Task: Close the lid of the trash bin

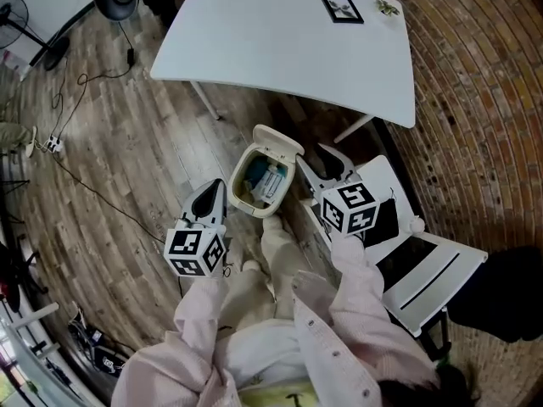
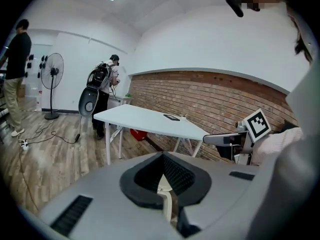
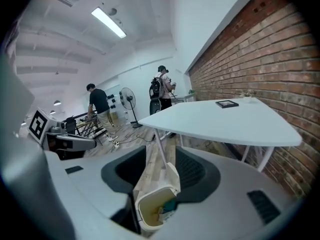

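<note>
In the head view, a small cream trash bin [image 1: 251,198] stands on the wooden floor just in front of my knees. Its lid [image 1: 278,141] is tipped up at the far side, and blue and white rubbish shows inside. My left gripper [image 1: 217,185] hangs at the bin's near-left rim, its jaws together with nothing held. My right gripper [image 1: 312,156] is open to the right of the bin, close to the raised lid. The right gripper view looks between the open jaws [image 3: 159,151] onto the bin [image 3: 145,216] and its upright lid [image 3: 173,176]. The left gripper [image 2: 162,156] shows only a cream sliver.
A white table [image 1: 288,41] with a small picture frame [image 1: 341,7] stands just beyond the bin, its legs nearby. A white chair [image 1: 428,270] is at my right, a brick wall behind it. Cables [image 1: 81,83] cross the floor at left. People [image 3: 100,109] stand far off.
</note>
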